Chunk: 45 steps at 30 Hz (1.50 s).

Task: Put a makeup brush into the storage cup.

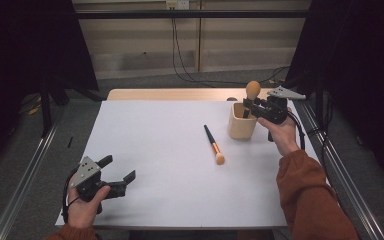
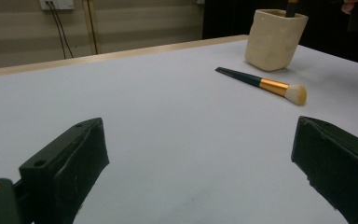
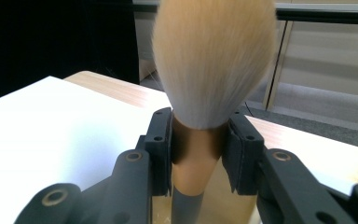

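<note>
At the near left corner of the white surface (image 1: 160, 165), the left gripper (image 1: 118, 175) rested in the person's left hand (image 1: 82, 207) with its jaws spread wide and nothing between them. In the left gripper view these jaws framed bare surface, with the other things well beyond them. Near the middle lay a slim makeup brush (image 1: 213, 145) with a dark handle and a copper band, its pale bristles pointing toward the person, close to the cup but apart from it. Further right stood a cream brush holder cup (image 1: 241, 125). Above it, the right gripper (image 1: 250, 105) was pinching a large powder brush (image 3: 212, 60) at its copper ferrule, bristles upward; the lower end of the handle was inside the cup.
</note>
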Tool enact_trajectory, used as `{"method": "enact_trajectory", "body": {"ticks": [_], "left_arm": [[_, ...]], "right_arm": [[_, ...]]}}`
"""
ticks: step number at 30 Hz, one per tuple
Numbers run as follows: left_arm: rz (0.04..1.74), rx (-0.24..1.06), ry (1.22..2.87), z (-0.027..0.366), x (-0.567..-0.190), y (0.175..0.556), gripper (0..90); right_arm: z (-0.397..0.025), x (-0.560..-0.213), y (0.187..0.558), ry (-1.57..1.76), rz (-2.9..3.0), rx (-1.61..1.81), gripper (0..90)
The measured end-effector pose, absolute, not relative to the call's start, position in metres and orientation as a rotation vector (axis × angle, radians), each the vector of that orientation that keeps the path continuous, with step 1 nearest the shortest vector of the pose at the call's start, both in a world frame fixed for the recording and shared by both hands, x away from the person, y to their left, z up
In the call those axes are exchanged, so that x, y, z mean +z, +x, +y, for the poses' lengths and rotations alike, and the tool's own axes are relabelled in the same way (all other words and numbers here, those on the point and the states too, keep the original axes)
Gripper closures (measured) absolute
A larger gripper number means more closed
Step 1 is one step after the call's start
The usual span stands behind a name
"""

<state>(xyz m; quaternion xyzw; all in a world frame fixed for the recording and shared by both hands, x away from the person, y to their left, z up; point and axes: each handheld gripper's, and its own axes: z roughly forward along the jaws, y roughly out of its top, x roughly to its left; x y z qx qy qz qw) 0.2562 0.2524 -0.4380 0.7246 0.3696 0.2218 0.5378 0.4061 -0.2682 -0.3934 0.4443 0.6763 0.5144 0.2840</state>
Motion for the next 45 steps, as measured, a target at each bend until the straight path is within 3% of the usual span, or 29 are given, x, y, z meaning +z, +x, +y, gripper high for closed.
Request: {"method": "enact_trajectory", "body": {"ticks": [20, 25, 35, 45], "left_arm": [[0.893, 0.533, 1.729, 0.254, -0.439, 0.256, 3.4], [0.89, 0.532, 1.732, 0.254, -0.439, 0.256, 3.4], [0.89, 0.532, 1.731, 0.253, -0.439, 0.256, 3.4], [0.897, 0.527, 1.721, 0.253, -0.439, 0.256, 3.3]], "right_arm": [[-0.276, -0.41, 0.408, 1.251, 1.812, 1.366, 62.7], [-0.28, -0.412, 0.407, 1.289, 1.801, 1.343, 41.2], [-0.282, -0.413, 0.399, 1.297, 1.76, 1.338, 14.4], [-0.28, -0.416, 0.385, 1.261, 1.773, 1.356, 3.0]]}}
